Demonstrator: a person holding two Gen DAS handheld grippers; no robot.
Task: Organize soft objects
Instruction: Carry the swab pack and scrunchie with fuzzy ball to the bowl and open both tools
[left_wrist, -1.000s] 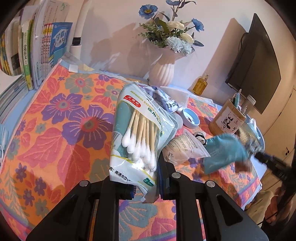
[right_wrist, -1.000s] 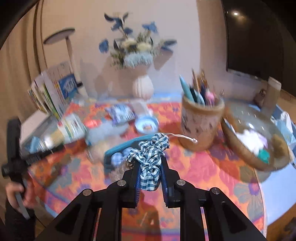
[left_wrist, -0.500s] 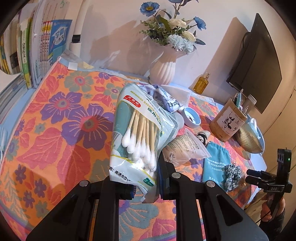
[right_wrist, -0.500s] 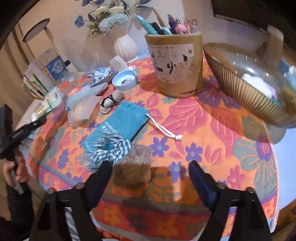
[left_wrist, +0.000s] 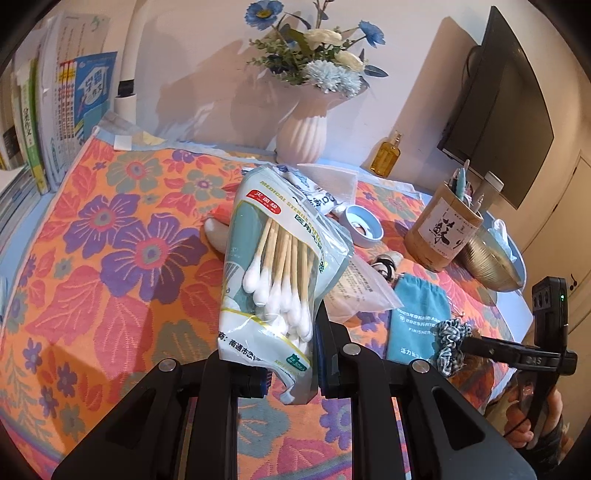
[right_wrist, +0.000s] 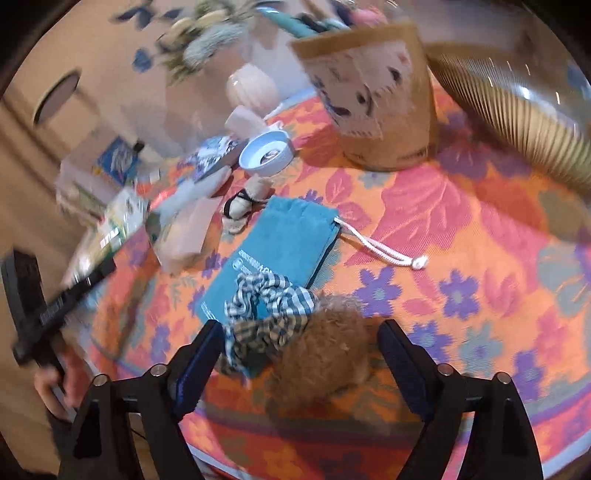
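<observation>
A floral cloth (left_wrist: 110, 236) covers the table, crowded with soft goods. Near its front edge a teal pouch (right_wrist: 273, 251) lies flat, its long axis running diagonally from the near left toward the pen holder (right_wrist: 373, 96), its drawstring (right_wrist: 384, 254) trailing off to the right from the far, gathered end. A swab pack (left_wrist: 280, 273) stands tilted in the left gripper (left_wrist: 291, 373), long axis running up and away toward the vase (left_wrist: 303, 125), the cotton tips pointing down at the jaws; those jaws are clenched on the pack's lower end. The right gripper (right_wrist: 299, 354) hovers low over the table edge, its jaws parted and just closing in after a wider spread, nothing pinched between them. Between its fingers sit a brown pompom (right_wrist: 325, 354) and a checked scrunchie (right_wrist: 266, 314), side by side and touching; the scrunchie overlaps the pouch's near end. The left finger stands right at the scrunchie; whether it touches cannot be told. The right finger stands clear of the pompom.
</observation>
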